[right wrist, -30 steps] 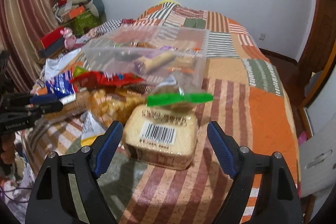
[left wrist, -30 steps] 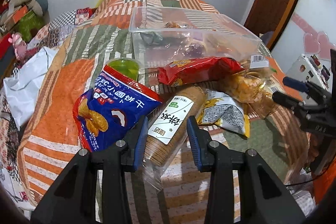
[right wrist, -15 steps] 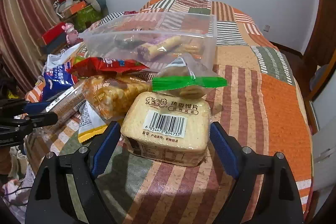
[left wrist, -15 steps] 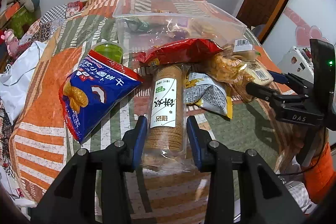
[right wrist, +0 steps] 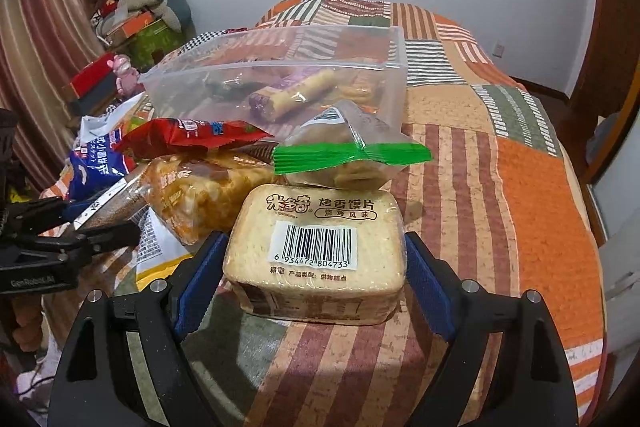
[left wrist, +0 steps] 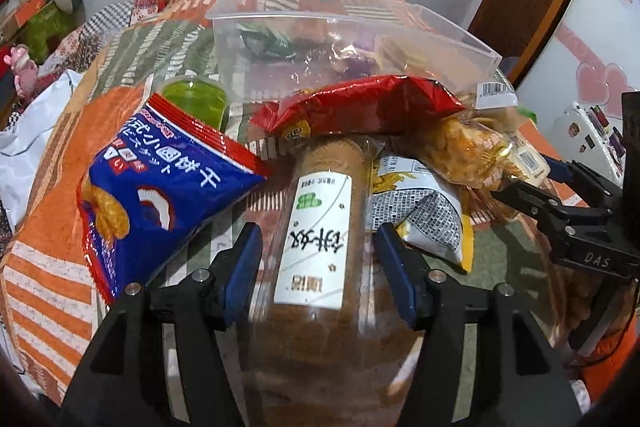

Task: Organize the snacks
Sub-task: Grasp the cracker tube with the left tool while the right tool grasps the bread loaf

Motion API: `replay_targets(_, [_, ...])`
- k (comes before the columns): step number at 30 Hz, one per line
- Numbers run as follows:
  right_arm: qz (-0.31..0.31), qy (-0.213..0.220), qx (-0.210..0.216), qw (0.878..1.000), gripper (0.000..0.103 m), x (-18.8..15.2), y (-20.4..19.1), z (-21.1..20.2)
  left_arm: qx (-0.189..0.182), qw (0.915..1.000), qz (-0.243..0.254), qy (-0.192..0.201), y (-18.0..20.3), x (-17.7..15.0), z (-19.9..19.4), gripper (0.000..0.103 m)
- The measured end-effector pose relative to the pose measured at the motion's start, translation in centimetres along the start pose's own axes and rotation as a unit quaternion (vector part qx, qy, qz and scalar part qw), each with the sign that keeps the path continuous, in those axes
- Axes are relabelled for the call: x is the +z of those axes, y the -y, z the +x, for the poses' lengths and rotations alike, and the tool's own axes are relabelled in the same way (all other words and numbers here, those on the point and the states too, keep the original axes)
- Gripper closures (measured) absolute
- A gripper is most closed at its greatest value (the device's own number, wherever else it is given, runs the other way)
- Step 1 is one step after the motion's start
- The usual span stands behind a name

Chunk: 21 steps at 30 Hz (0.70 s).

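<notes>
A biscuit sleeve (left wrist: 320,227) lies at lower centre of the left view, between the parted left claw (left wrist: 318,259). The bread-slice pack (right wrist: 316,251) sits centre-frame on the bed quilt (right wrist: 520,207), flanked by the parted right claw (right wrist: 314,287). Behind stands a clear bin (right wrist: 384,87).

Blue-and-red chip bag (left wrist: 160,187) at nine o'clock, glossy red packet (left wrist: 360,107) at twelve, and an orange, green, brown striped patchwork quilt (right wrist: 500,187).
</notes>
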State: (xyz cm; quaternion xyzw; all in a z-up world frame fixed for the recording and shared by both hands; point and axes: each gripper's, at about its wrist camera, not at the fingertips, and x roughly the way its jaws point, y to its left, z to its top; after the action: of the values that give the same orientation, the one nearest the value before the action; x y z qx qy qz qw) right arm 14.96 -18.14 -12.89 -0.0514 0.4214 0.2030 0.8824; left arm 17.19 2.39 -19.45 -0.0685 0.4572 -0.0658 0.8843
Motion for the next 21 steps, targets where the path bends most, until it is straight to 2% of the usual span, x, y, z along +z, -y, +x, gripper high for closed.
replay_targets(4, [0.003, 0.006, -0.003, 1.0, 0.025, 0.1, 0.2, 0.0, -0.003, 0.9999, 0.002, 0.01, 0.4, -0.2, 0.1, 0.063])
replay_targets(12, [0.006, 0.015, 0.004, 1.0, 0.028, -0.3, 0.4, -1.1, 0.001, 0.9998, 0.008, 0.017, 0.7, -1.2, -1.1, 0.064])
replay_targets(21, [0.017, 0.022, 0.01, 1.0, 0.028, -1.1, 0.6, -2.9, 0.013, 0.9992, 0.005, 0.037, 0.6, -2.5, -4.5, 0.064])
